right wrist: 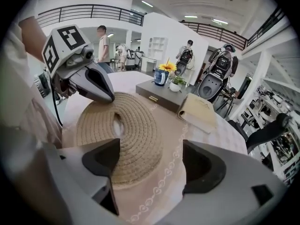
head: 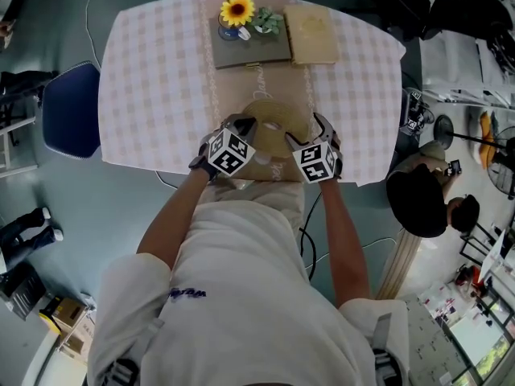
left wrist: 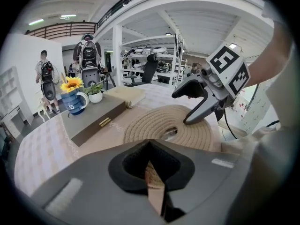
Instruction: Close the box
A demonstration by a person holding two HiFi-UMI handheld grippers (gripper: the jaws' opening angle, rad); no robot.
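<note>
A round woven straw mat [head: 273, 119] with a slot in its middle lies on the beige runner at the table's near edge. My left gripper [head: 245, 129] is at its left rim. In the left gripper view the jaws [left wrist: 152, 172] are shut on a thin tan edge, which looks like the mat's rim [left wrist: 154, 123]. My right gripper [head: 310, 133] stands open at the mat's right side, with the mat's edge [right wrist: 136, 135] and the runner below its spread jaws [right wrist: 150, 165]. A flat grey box [head: 253, 48] with a gold clasp lies closed farther back.
A blue mug with a sunflower [head: 236, 16] and a small plant stand on the grey box. A tan book [head: 312, 34] lies beside it. The checked tablecloth [head: 153, 79] covers the table. A blue chair [head: 71, 107] stands left, and a person [head: 426, 203] sits at the right.
</note>
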